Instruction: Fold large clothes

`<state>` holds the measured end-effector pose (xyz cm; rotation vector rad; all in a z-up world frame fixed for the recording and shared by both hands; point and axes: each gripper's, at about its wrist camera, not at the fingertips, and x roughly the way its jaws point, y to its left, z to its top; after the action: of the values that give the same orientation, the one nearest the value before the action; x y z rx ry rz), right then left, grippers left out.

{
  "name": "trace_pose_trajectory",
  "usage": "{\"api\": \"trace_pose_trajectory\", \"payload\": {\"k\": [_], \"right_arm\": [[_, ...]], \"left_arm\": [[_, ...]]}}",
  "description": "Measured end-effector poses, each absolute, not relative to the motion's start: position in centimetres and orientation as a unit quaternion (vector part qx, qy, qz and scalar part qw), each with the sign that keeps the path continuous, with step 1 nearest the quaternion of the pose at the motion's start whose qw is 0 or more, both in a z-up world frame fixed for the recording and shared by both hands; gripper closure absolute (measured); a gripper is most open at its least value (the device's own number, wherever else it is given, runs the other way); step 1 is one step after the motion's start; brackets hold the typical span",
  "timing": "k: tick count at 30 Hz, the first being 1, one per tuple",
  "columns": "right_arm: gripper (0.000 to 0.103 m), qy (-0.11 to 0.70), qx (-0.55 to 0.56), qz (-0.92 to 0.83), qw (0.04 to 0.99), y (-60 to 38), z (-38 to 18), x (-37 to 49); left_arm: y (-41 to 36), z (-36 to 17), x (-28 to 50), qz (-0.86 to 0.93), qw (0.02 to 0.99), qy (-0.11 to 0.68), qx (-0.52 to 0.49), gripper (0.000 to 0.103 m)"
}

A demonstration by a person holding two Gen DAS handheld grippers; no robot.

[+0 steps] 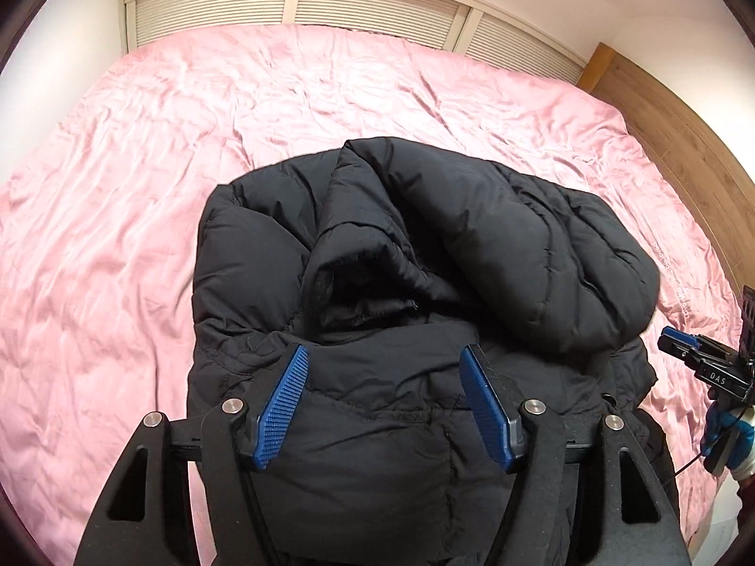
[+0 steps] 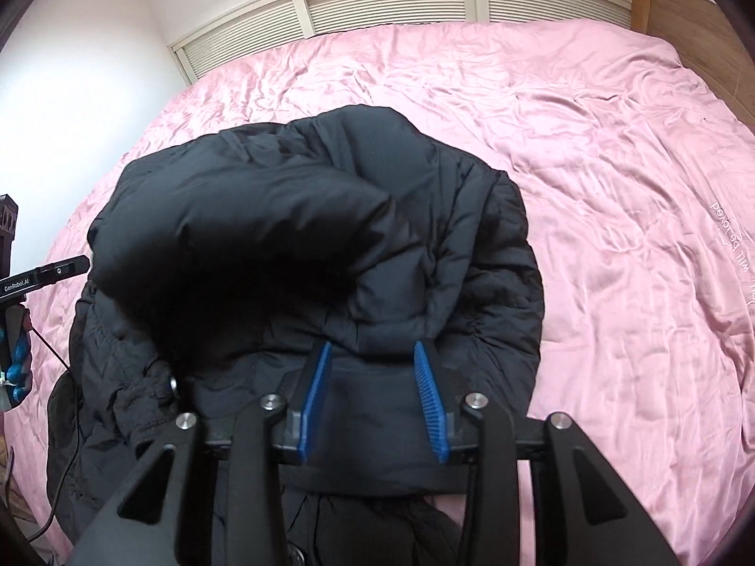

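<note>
Coat [image 1: 415, 292]: we see a black padded coat bunched in a thick pile on the bed, at the near side of the sheet.
Coat layers: we see one padded flap [image 2: 264, 217] folded over the top of the pile, with rumpled layers under it.
Bed [image 1: 141, 188]: we see a creased pink sheet covering it; pale lettering is printed near the right edge.
Left tool [image 1: 391, 405]: we see it released, blue pads [image 1: 283, 405] set well apart, above the near part of the coat; nothing is pinched between the pads.
Right tool [image 2: 373, 405]: we see it released, with a narrower gap; its pads [image 2: 315, 401] stand clear of the black fabric below them.
Tool spacing: we see each tool at the edge of the other's view, one at either side of the coat.
Hands: we see a blue glove [image 1: 736, 429] on the right tool's grip.
Background: we see white slatted doors [image 1: 292, 4] beyond the bed and a wooden panel [image 1: 679, 122] at its right.
</note>
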<state>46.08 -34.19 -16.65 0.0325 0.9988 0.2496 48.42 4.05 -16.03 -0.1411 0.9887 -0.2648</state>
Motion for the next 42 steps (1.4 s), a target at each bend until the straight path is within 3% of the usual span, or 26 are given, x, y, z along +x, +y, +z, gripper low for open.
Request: {"api": "trace_pose_trajectory", "payload": {"k": [8, 14, 19, 28, 33, 38, 42], "right_arm": [[0.066, 0.430, 0.005, 0.148, 0.890, -31.5, -10.2, 47.9], [0.059, 0.417, -0.033, 0.159, 0.894, -24.8, -9.5, 55.9], [0.058, 0.440, -0.046, 0.161, 0.882, -21.6, -11.6, 59.2], [0.056, 0.499, -0.070, 0.163, 0.848, -24.8, -21.5, 55.4], [0.056, 0.511, -0.079, 0.144, 0.844, -25.0, -26.0, 54.7], [0.056, 0.531, -0.070, 0.134, 0.834, -24.8, -27.6, 55.8], [0.055, 0.537, -0.080, 0.135, 0.829, -24.7, -25.6, 55.4]], "left_arm": [[0.3, -10.7, 52.6, -0.163, 0.891, 0.422, -0.050, 0.034], [-3.8, -11.8, 59.3, -0.158, 0.889, 0.428, -0.039, 0.034], [-5.4, -15.7, 62.1, -0.134, 0.875, 0.465, -0.034, 0.034], [-6.9, -25.2, 55.3, -0.144, 0.854, 0.499, 0.005, 0.034], [-7.4, -28.5, 55.9, -0.118, 0.856, 0.503, 0.001, 0.034], [-7.3, -28.7, 56.4, -0.116, 0.849, 0.515, 0.005, 0.034], [-7.1, -25.1, 55.2, -0.121, 0.855, 0.504, 0.007, 0.034]]}}
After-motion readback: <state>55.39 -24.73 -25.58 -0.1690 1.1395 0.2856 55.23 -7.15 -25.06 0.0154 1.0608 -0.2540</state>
